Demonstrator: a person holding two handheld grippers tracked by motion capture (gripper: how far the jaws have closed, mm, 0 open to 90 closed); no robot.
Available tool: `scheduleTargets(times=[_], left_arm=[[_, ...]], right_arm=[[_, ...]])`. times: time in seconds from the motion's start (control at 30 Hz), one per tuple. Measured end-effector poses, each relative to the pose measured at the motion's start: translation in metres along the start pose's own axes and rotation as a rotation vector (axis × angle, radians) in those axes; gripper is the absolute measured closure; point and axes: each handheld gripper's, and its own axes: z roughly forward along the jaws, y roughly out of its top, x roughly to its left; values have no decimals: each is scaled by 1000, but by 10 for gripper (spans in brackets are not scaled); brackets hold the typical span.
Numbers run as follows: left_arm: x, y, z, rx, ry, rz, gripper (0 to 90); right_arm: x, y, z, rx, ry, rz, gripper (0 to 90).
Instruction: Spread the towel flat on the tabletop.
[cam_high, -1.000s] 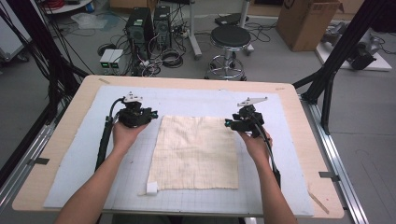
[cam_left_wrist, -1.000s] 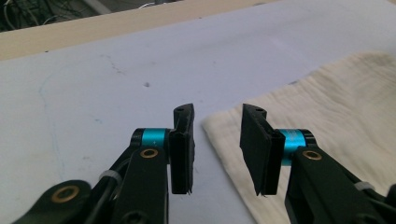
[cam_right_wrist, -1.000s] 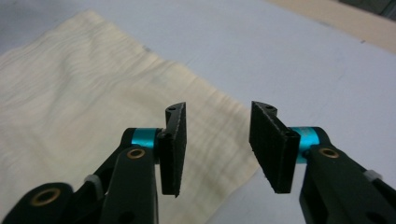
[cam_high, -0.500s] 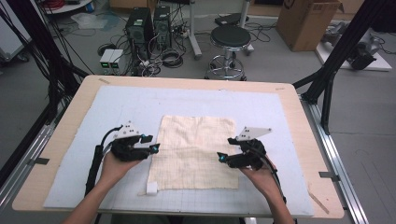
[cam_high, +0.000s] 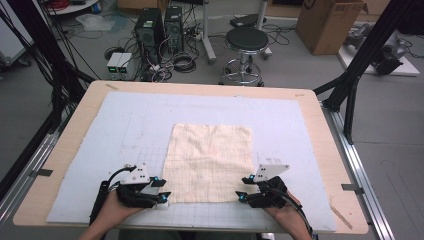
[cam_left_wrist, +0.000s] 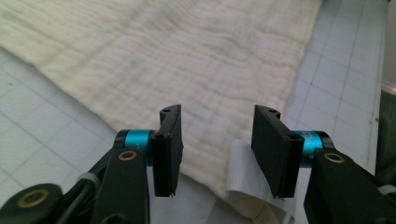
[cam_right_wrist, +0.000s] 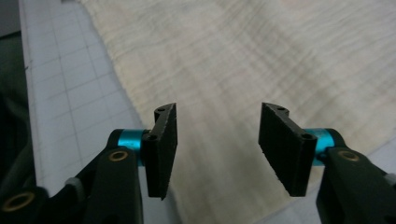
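With each claw gaping wide, left claw (cam_high: 161, 198) and right claw (cam_high: 242, 197) should pinch the cloth (cam_high: 210, 162) near corners together, low against the tabletop (cam_high: 65, 150).

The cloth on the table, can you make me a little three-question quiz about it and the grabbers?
1. True or false: the cream cloth lies flat on the white mat.
2. Which corners of the cloth do the left gripper and the right gripper sit at: A the far ones, B the near ones?
3. Fill in: the white tag sits by the ___ gripper.

Key: 1 true. 2 B. 3 left; both grippers have their jaws apart.
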Motion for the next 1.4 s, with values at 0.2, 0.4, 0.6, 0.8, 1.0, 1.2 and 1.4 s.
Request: scheduleTargets(times=[0.2, 0.4, 0.6, 0.8, 1.0, 1.2, 1.4], left_arm=[[-4, -2, 3, 16, 18, 40, 723], [-5, -2, 1, 20, 60, 41, 880], [-9, -5, -12, -7, 70, 42, 890], [-14, -11, -17, -6, 59, 45, 890], [-19, -13, -24, -15, 47, 44, 890], [-24, -16, -28, -13, 32, 34, 889], [-15, -14, -29, -55, 36, -12, 753]], right_arm=[[1, -1, 8, 52, 13, -19, 664], [-6, 0, 9, 56, 50, 3, 855], [0, 4, 8, 62, 83, 3, 878], [7, 5, 7, 73, 107, -16, 879], [12, 1, 3, 67, 132, -6, 878], [16, -1, 2, 61, 138, -6, 812], [12, 3, -4, -12, 113, 24, 653]])
